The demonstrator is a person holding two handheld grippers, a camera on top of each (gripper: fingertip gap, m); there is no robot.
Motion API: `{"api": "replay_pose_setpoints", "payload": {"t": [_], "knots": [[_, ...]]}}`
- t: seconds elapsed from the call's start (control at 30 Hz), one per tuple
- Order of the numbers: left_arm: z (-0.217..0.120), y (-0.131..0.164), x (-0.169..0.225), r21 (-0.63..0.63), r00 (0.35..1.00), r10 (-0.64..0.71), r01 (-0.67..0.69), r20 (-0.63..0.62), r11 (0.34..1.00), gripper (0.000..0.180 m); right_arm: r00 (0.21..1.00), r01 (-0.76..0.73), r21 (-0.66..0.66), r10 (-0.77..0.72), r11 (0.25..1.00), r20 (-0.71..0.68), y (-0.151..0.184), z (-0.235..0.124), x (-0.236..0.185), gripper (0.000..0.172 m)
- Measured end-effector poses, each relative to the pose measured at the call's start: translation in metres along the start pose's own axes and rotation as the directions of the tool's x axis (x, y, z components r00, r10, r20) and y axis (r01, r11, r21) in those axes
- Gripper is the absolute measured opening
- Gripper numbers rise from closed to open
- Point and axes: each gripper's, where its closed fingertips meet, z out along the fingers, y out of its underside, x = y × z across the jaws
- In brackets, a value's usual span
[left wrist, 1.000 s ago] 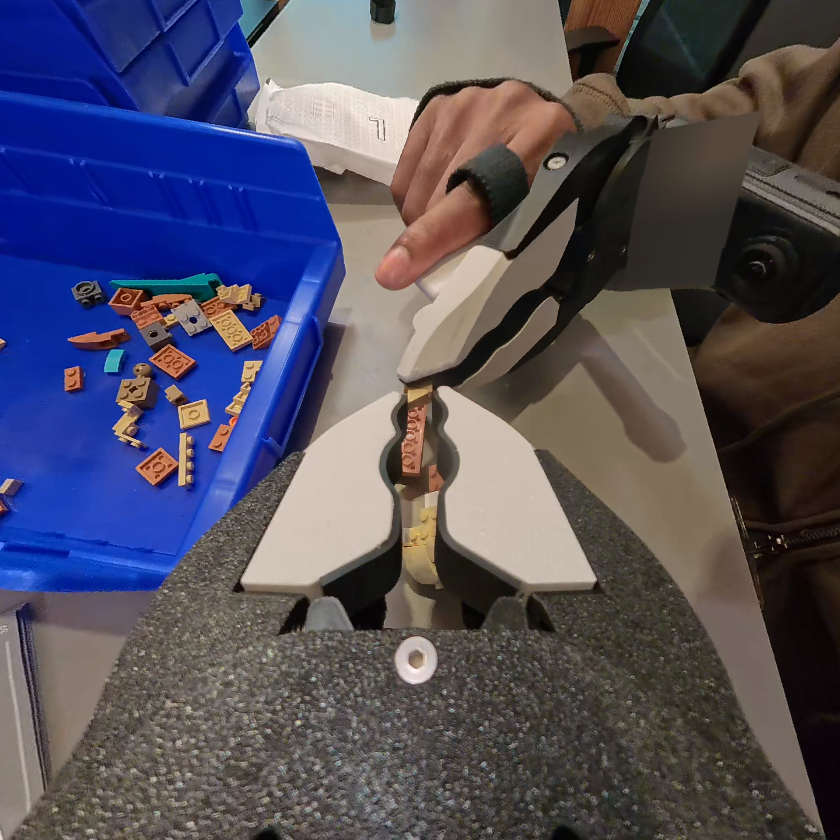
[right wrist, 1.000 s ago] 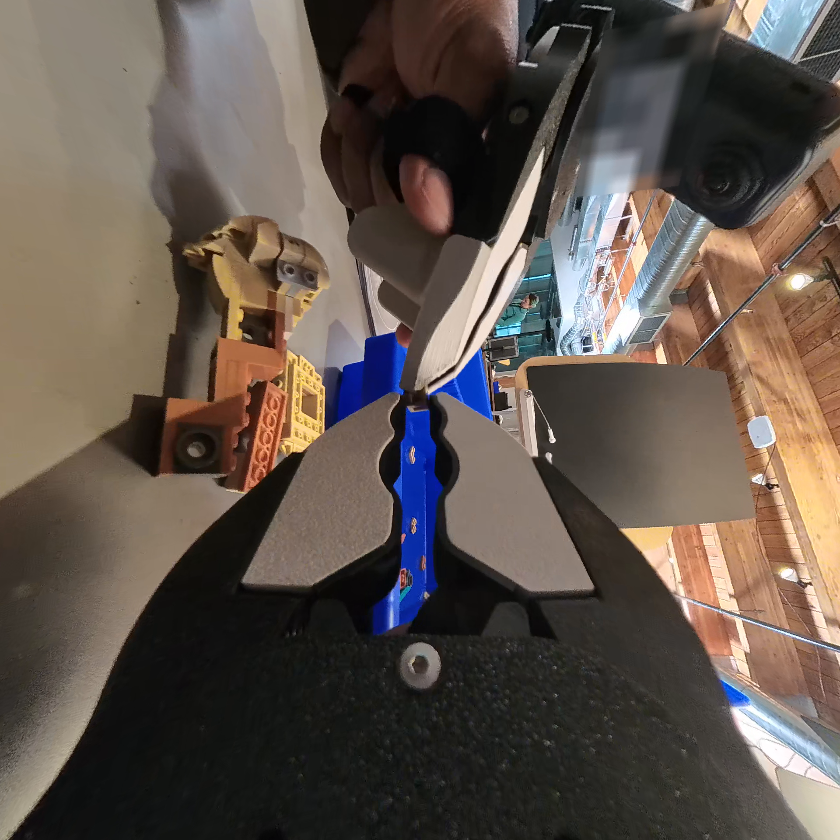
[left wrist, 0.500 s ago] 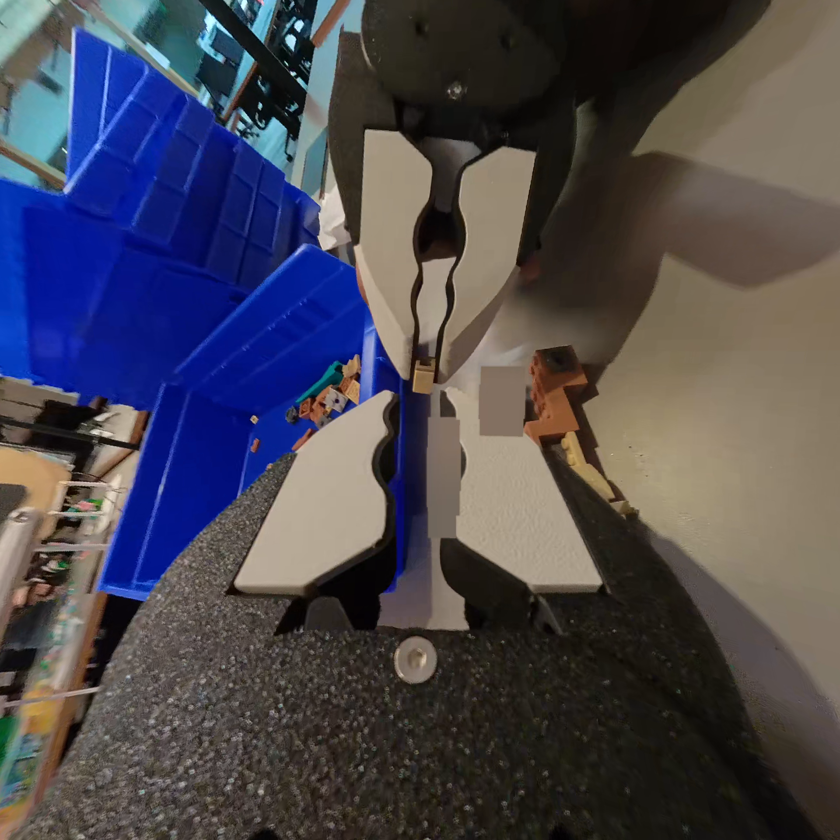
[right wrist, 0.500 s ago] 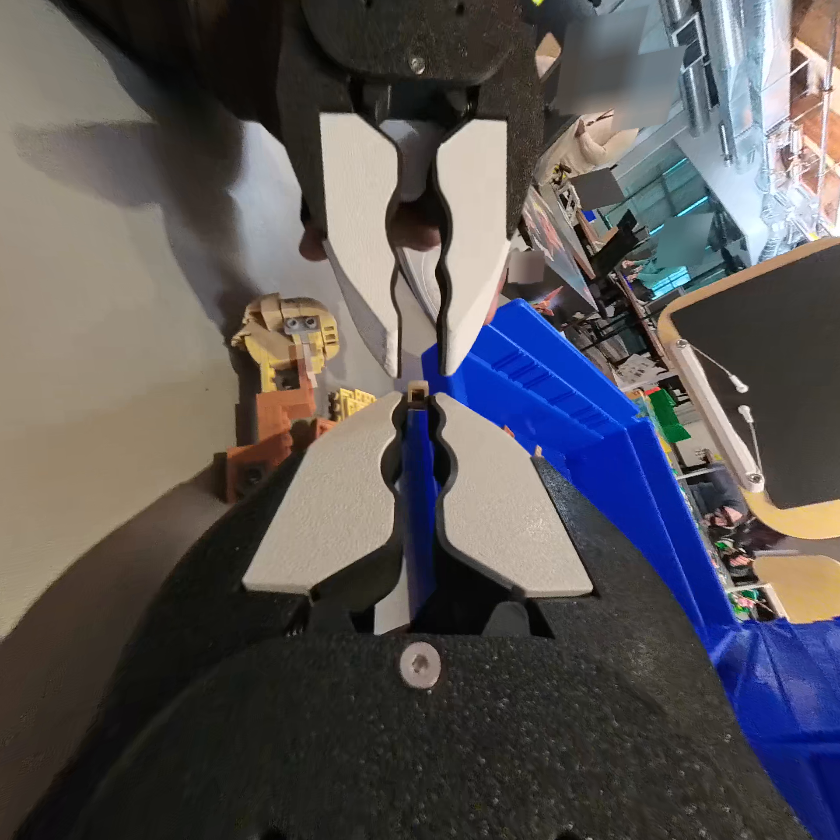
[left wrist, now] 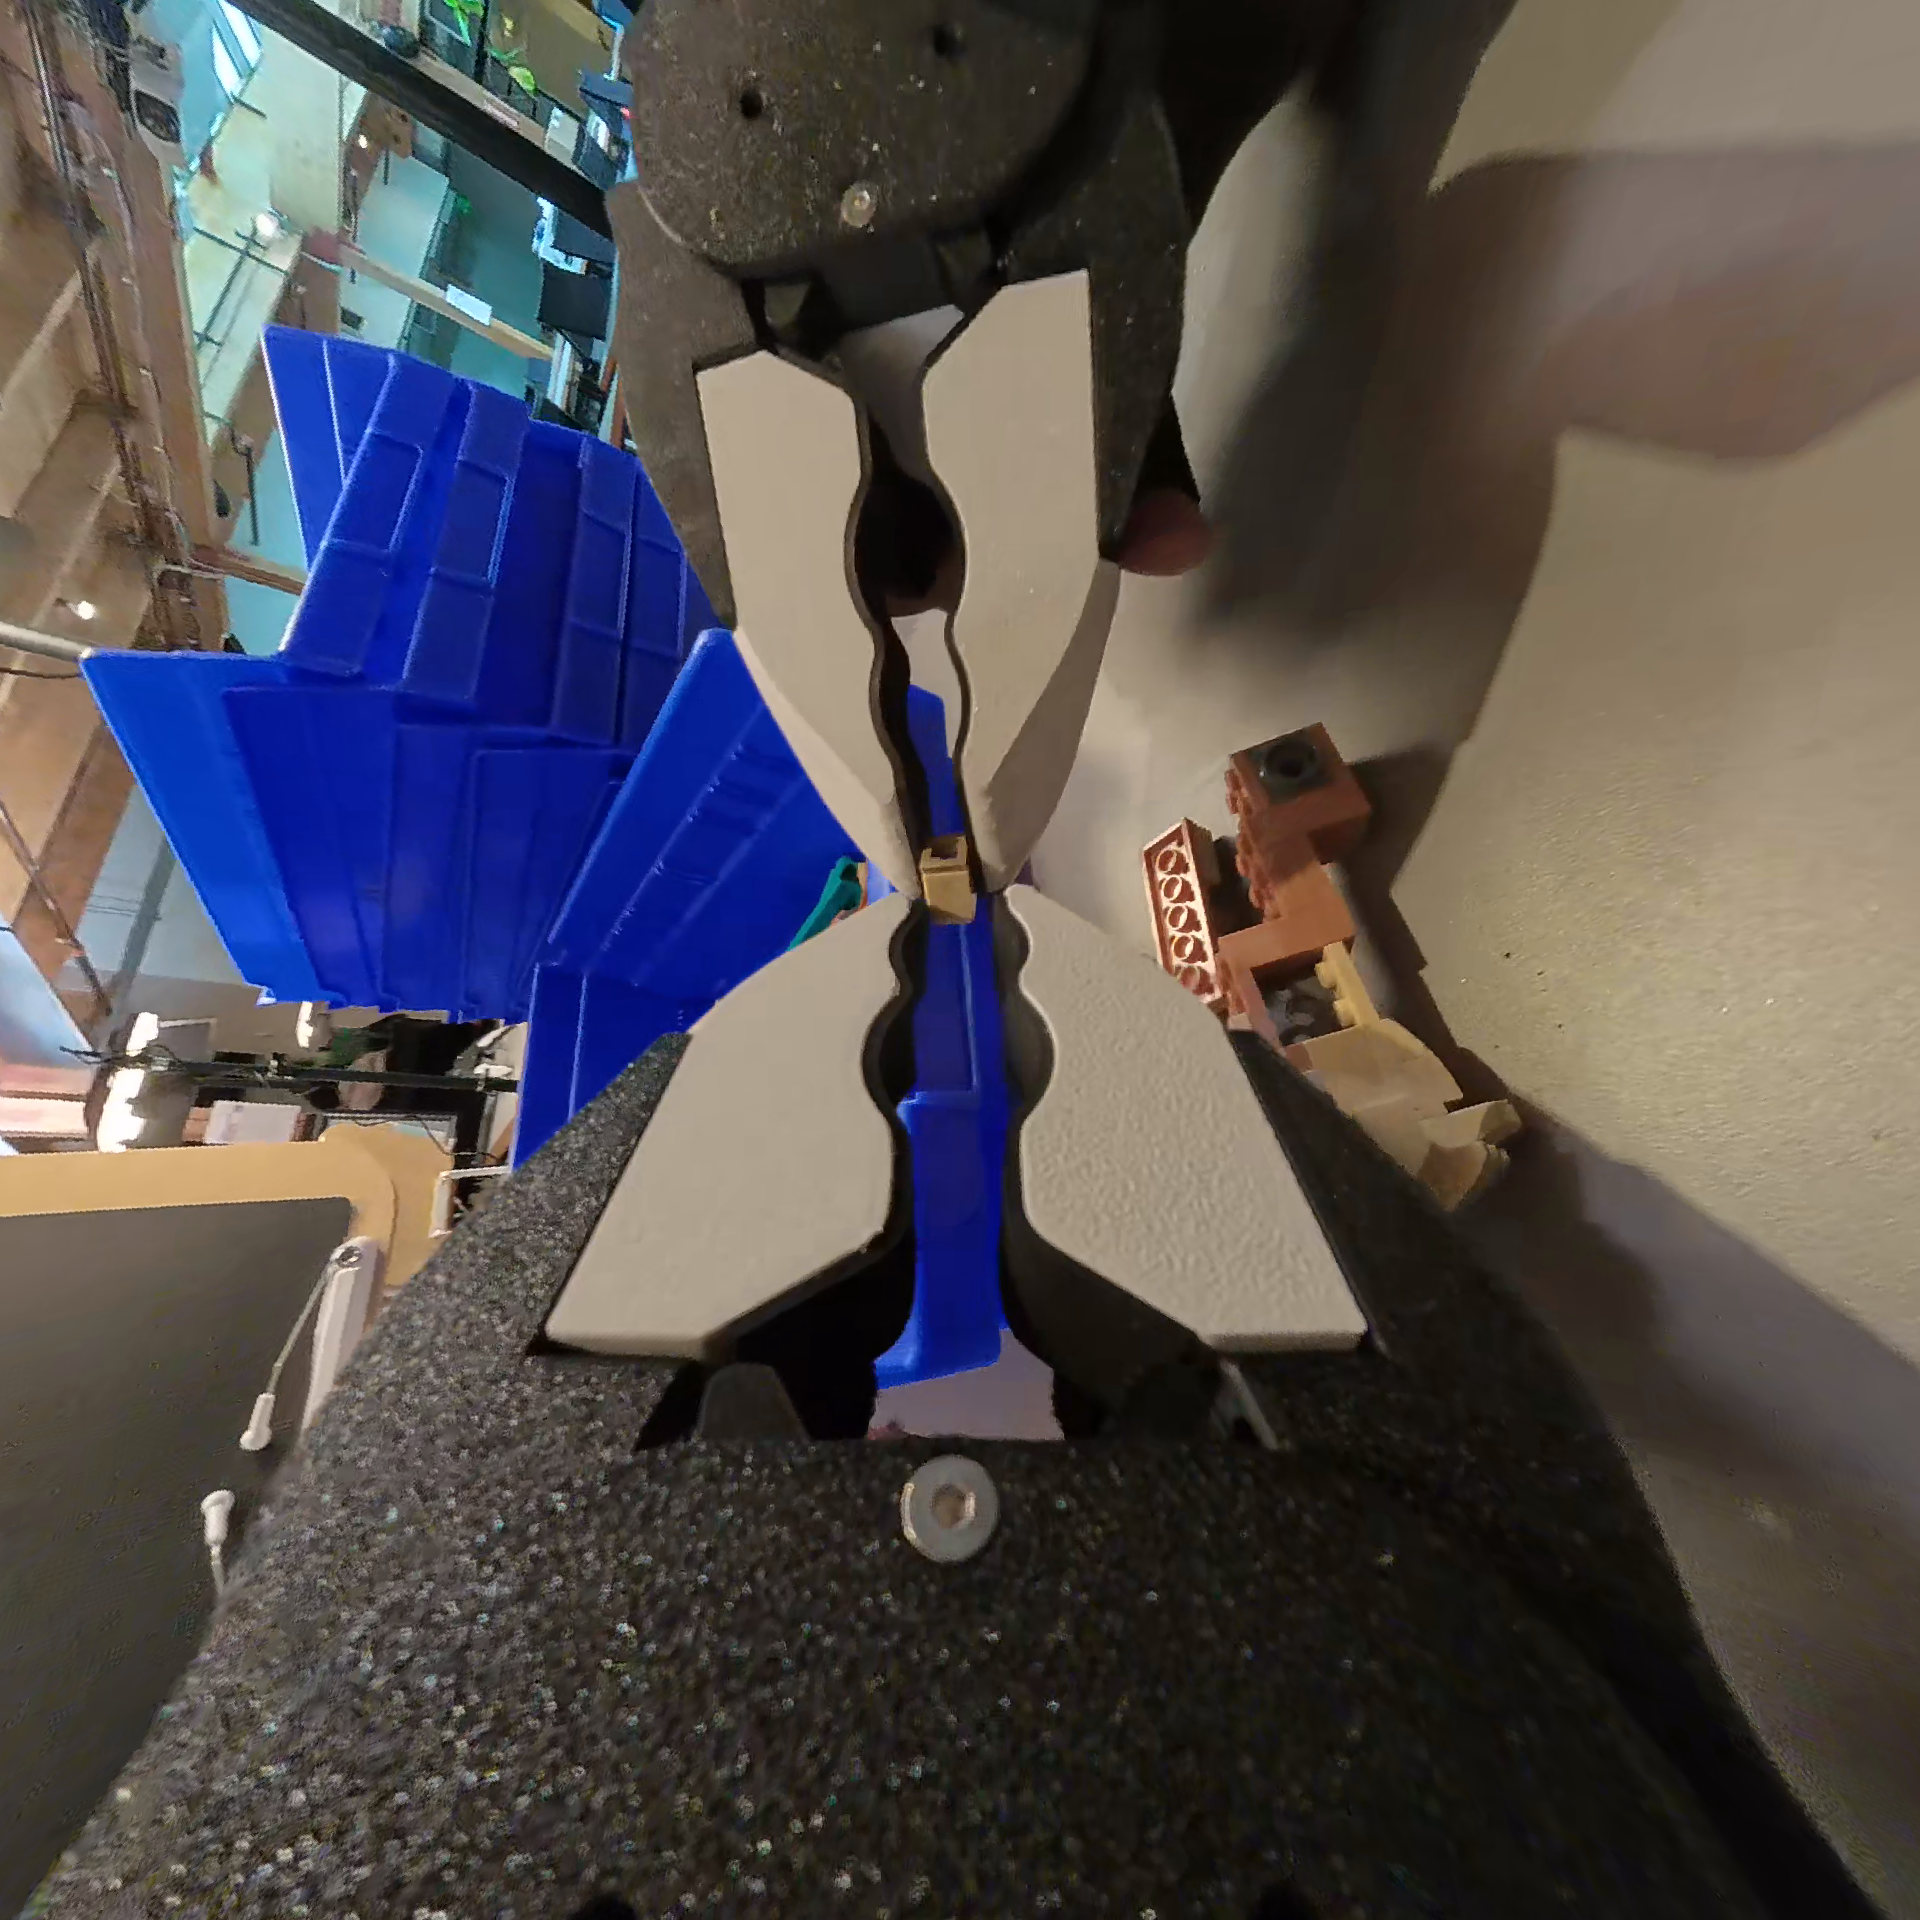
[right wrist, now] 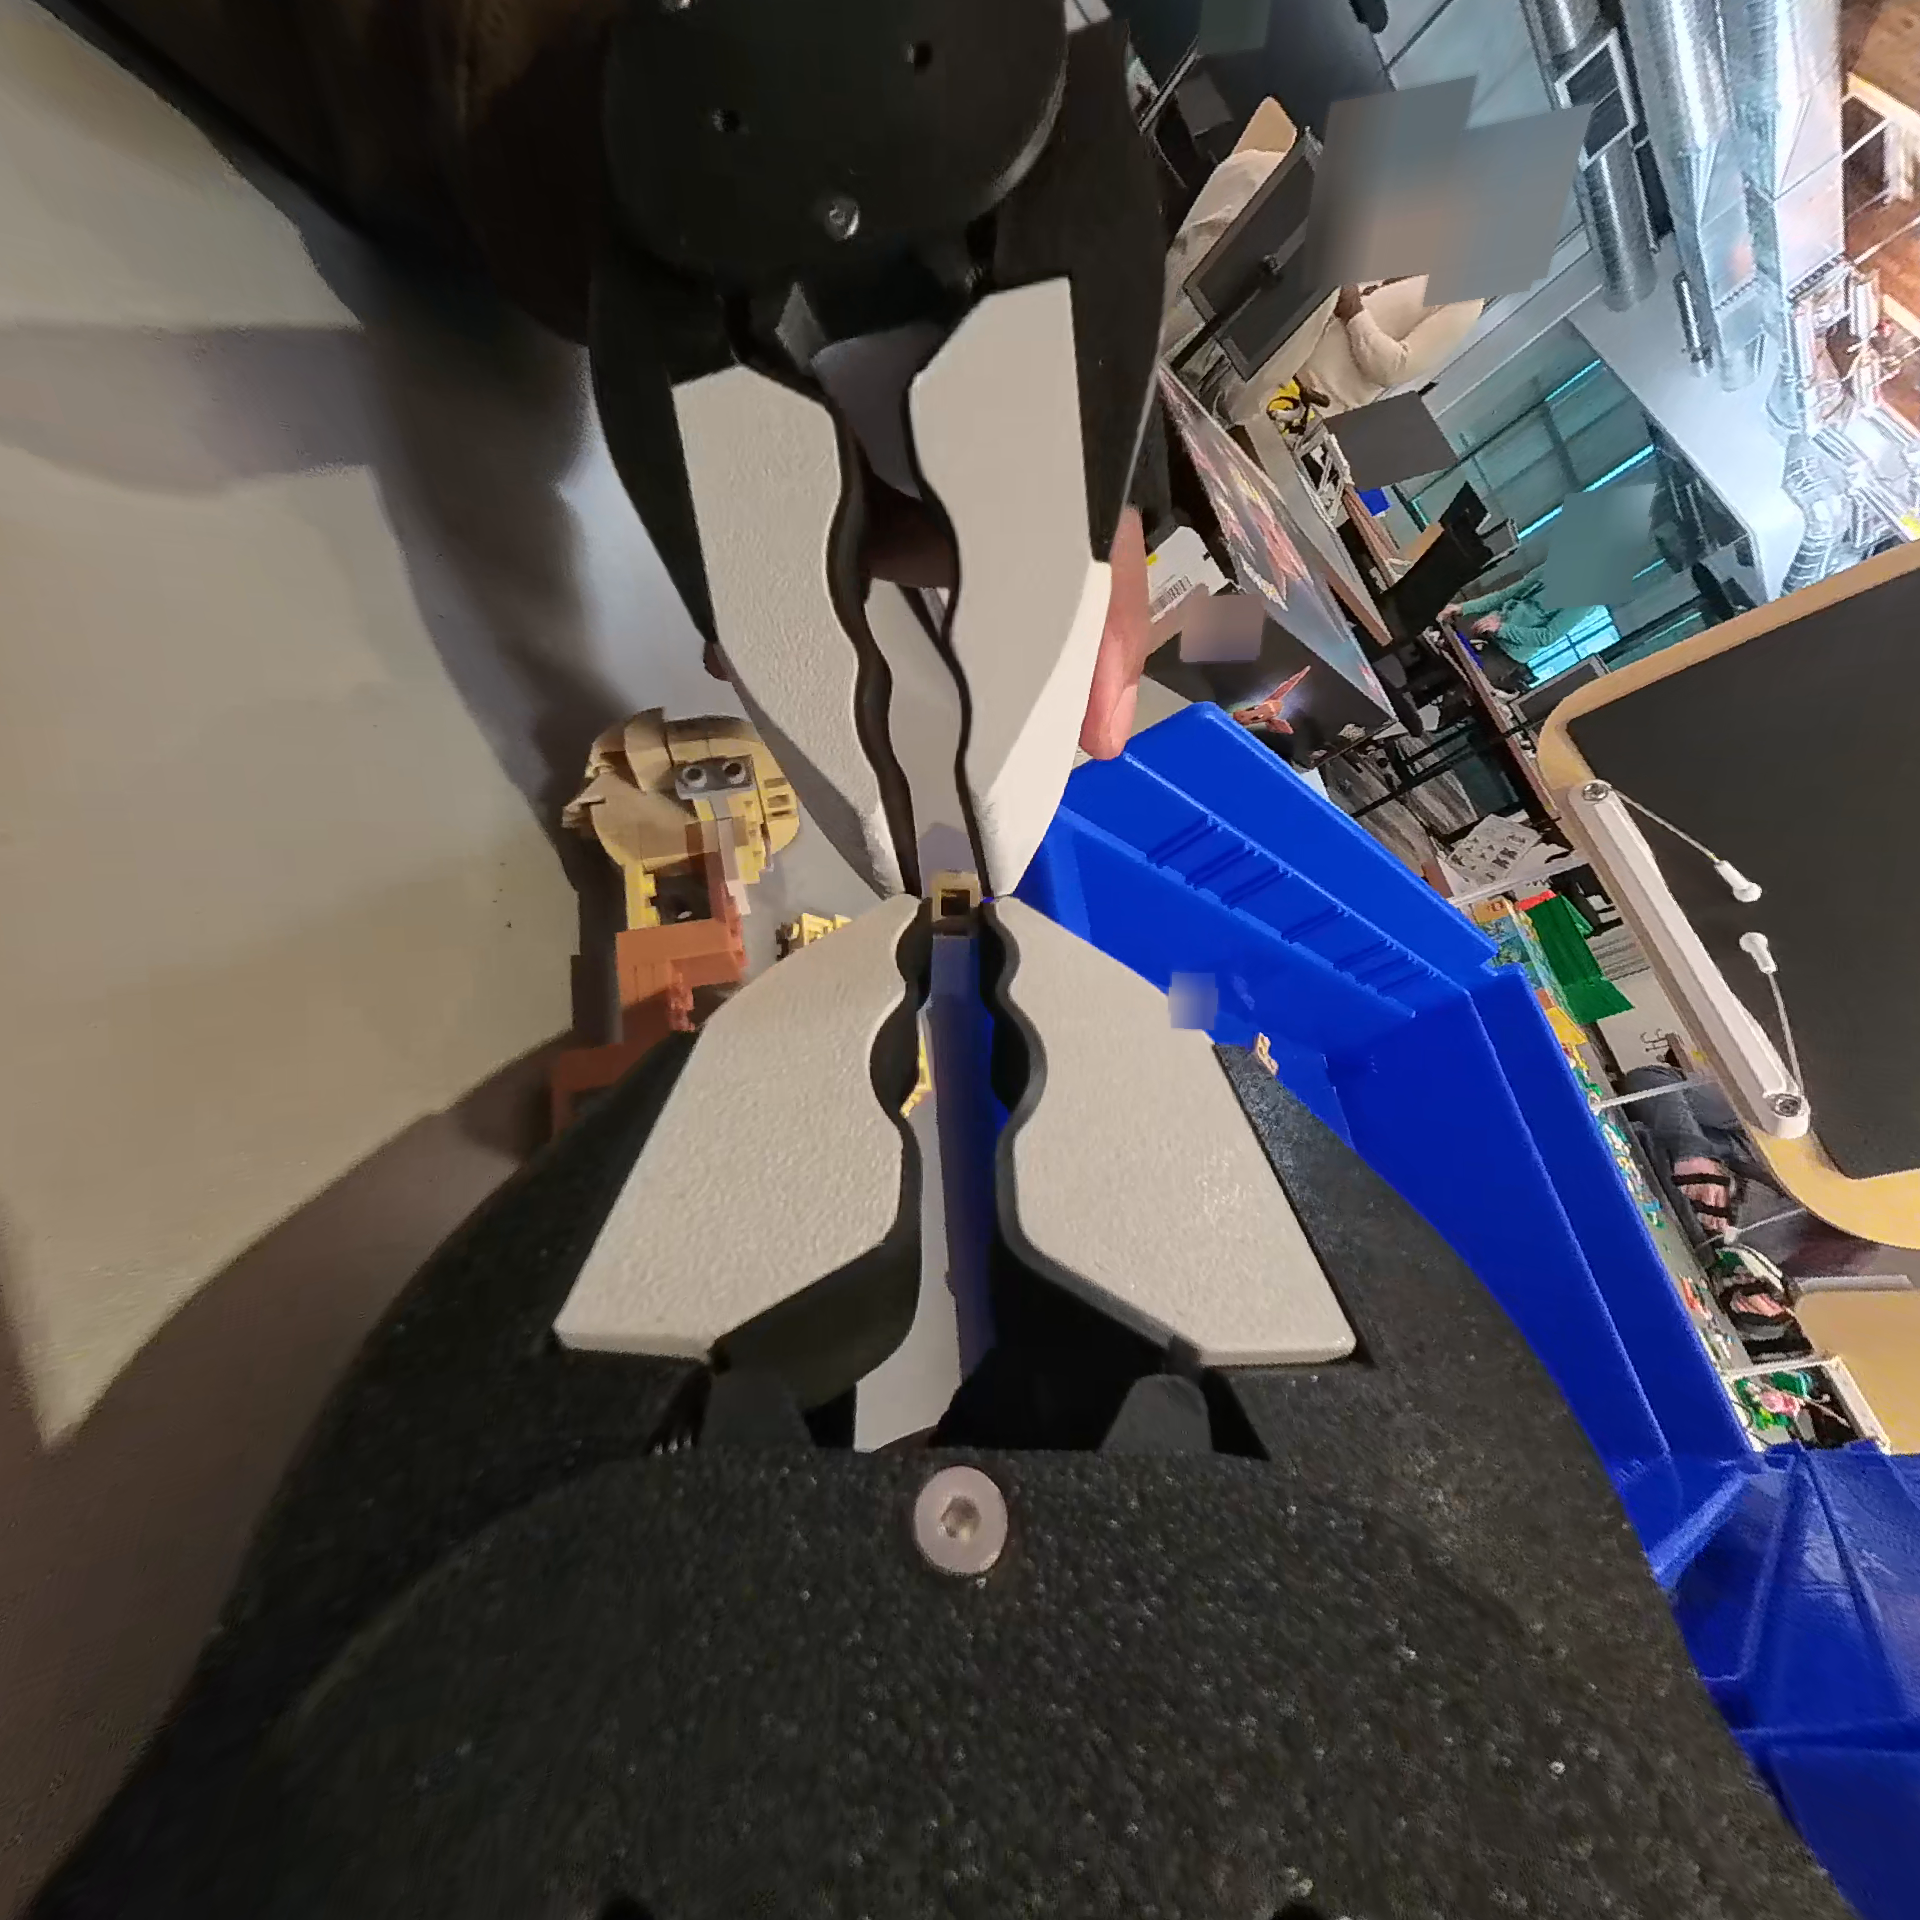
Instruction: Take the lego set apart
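My two grippers face each other tip to tip above the grey table (left wrist: 1683, 852). My right gripper (right wrist: 956, 914) is shut on a small tan brick (right wrist: 954, 902). In the left wrist view the brick (left wrist: 943, 891) sits between the right gripper's fingertips (left wrist: 891, 831). My left gripper (left wrist: 961, 906) stands open, its tips on either side of the brick's near end; a gap shows beside the brick. From the right wrist view the left gripper (right wrist: 951, 871) comes in from above and straddles the brick's top.
A brown and tan brick model (left wrist: 1288, 935) lies on the table beside the grippers, and also shows in the right wrist view (right wrist: 681, 821). A blue bin (left wrist: 665, 831) holds loose pieces, with more blue bins (left wrist: 416, 644) stacked behind. A hand's fingertip (right wrist: 1117, 675) shows on the left gripper. Only a small space, under 4 cm, lies between the two pairs of fingers.
Both grippers have rolled over and lined up head-on. My left gripper opened wider, then narrowed and came up to the brick. My right gripper kept its hold on the tan brick throughout.
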Motion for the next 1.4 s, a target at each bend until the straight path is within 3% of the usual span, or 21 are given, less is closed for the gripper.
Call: {"api": "replay_pose_setpoints", "payload": {"t": [0.3, 0.67, 1.07, 1.27, 1.4], "knots": [[-0.001, 0.001, 0.005, -0.041, 0.992, 0.125, -0.125, -0.008, 0.991, 0.007, 0.999, 0.036, -0.01, -0.036, 0.999, 0.035, 0.001, 0.001, -0.006, 0.008], [-0.006, -0.005, 0.002, 0.026, 0.999, -0.01, 0.012, -0.044, 1.0, 0.007, 0.999, 0.018, 0.022, -0.019, 1.0, 0.04, -0.006, -0.003, -0.003, 0.008], [-0.008, -0.007, 0.0, 0.056, 0.998, -0.036, 0.039, -0.051, 0.998, 0.007, 0.999, 0.008, 0.027, -0.009, 1.0, 0.05, -0.007, -0.005, -0.002, 0.008], [-0.026, 0.009, -0.03, 0.071, 0.983, -0.18, 0.177, 0.034, 0.982, 0.0, 0.998, -0.062, -0.01, 0.062, 0.998, 0.005, 0.011, -0.011, 0.017, 0.008], [-0.021, 0.02, -0.028, 0.025, 0.975, -0.219, 0.218, 0.026, 0.976, 0.0, 0.998, -0.057, -0.067, 0.056, 0.996, -0.02, 0.019, -0.006, 0.018, 0.008]]}}
